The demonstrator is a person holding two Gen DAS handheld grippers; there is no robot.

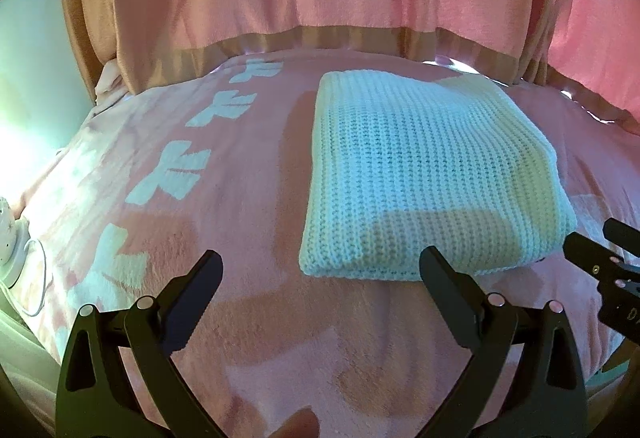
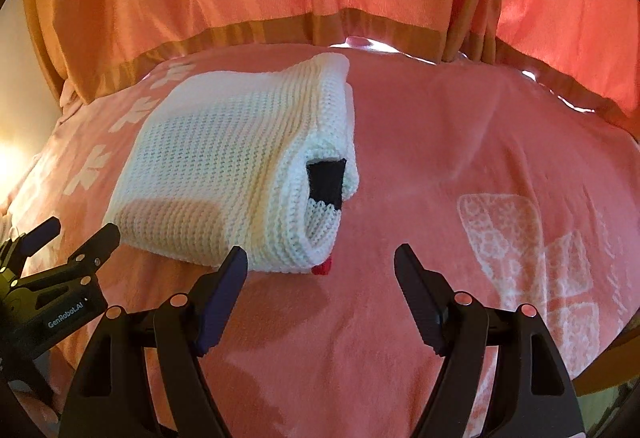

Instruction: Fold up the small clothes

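Pink blanket (image 1: 248,198) surface | folded white knit (image 1: 420,174) at 1 o'clock of left gripper (image 1: 320,270), 11 o'clock of right gripper (image 2: 320,262), which sits closer | both jaws wide, empty

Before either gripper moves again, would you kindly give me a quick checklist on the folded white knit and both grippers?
1. Left gripper open and holding nothing: ok.
2. Right gripper open and holding nothing: ok.
3. White knit garment folded into a compact rectangle on the pink blanket: ok.
4. Fold edges tidy: not ok; a black patch and a red bit show at the open end.
5. Layers inside lying flat: cannot tell.
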